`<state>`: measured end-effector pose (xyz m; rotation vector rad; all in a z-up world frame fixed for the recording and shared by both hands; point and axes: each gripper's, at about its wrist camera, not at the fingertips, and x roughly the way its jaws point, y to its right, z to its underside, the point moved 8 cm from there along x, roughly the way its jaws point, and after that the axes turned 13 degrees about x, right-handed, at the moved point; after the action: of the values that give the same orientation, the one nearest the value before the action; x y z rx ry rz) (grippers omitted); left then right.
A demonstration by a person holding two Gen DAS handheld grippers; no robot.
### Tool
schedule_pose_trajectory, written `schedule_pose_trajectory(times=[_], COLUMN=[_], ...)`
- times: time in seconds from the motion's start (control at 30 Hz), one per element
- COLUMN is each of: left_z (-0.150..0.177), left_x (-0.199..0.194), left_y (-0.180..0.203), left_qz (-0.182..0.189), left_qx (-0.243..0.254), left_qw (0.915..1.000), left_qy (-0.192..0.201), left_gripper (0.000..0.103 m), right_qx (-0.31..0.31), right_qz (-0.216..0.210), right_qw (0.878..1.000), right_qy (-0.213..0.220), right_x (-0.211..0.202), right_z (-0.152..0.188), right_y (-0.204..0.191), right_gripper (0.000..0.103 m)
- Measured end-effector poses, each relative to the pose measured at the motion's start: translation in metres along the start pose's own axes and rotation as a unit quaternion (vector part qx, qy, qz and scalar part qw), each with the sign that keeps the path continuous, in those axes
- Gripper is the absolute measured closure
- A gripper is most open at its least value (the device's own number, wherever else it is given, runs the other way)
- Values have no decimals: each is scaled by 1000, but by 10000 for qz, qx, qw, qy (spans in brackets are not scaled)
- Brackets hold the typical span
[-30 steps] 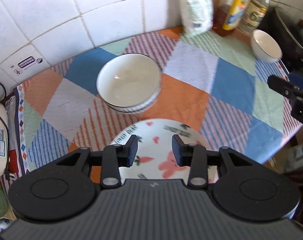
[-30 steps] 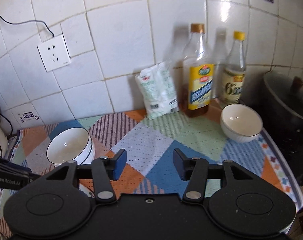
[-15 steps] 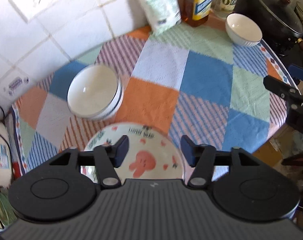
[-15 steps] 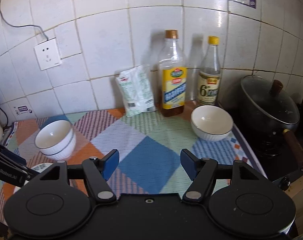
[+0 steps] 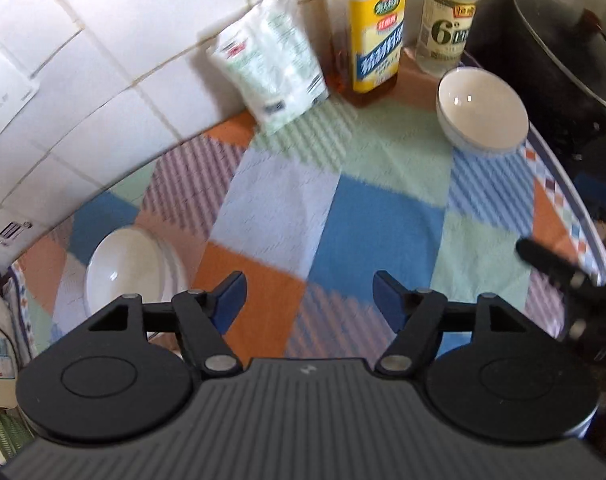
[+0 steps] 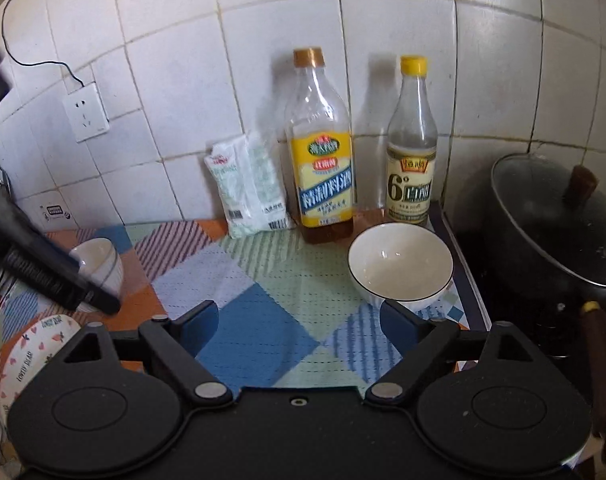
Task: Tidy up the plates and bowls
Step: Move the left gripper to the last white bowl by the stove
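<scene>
A single white bowl (image 6: 401, 270) stands at the back right of the patchwork cloth, just beyond my right gripper (image 6: 299, 324), which is open and empty; the bowl also shows in the left wrist view (image 5: 483, 114). Stacked white bowls (image 5: 129, 268) stand at the left, also seen in the right wrist view (image 6: 101, 264). A patterned plate (image 6: 35, 354) with a rabbit print lies at the front left. My left gripper (image 5: 309, 300) is open and empty above the cloth's middle.
A yellow-labelled oil bottle (image 6: 323, 168), a vinegar bottle (image 6: 411, 160) and a white bag (image 6: 249, 190) stand against the tiled wall. A black lidded pot (image 6: 551, 228) sits on the stove to the right. A wall socket (image 6: 87, 118) is at the left.
My left gripper has lifted away from the plate and swung right towards the single bowl, its jaws opening wider. My right gripper has moved closer to the single bowl and opened wider.
</scene>
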<state>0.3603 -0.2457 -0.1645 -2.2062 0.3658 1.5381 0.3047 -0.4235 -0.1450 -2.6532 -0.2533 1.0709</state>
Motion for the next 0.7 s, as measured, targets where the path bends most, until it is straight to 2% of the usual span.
schedule_pose_trajectory(times=[0.17, 0.33, 0.4, 0.47, 0.6, 0.7], left_z=[-31, -48, -54, -61, -84, -105], left_x=[23, 51, 60, 66, 63, 71], left_y=[23, 40, 45, 52, 69, 80], left_qz=[165, 307, 422, 686, 763, 599], left_qx=[-213, -581, -794, -942, -725, -509], left_qw=[9996, 9977, 9957, 9928, 9929, 9939], left_qy=[62, 178, 207, 276, 556, 776], left_gripper=[32, 32, 32, 32, 31, 23], right_qx=[-211, -223, -245, -323, -374, -430], right_qz=[82, 493, 551, 687, 677, 709], right_qw=[9997, 9985, 9982, 9971, 9967, 9960], right_qy=[-57, -19, -59, -68, -239, -322], right_x=[25, 51, 63, 74, 97, 111], right_z=[2, 8, 10, 10, 8, 6], right_y=[25, 58, 69, 78, 89, 92], right_gripper=[11, 10, 10, 10, 10, 10])
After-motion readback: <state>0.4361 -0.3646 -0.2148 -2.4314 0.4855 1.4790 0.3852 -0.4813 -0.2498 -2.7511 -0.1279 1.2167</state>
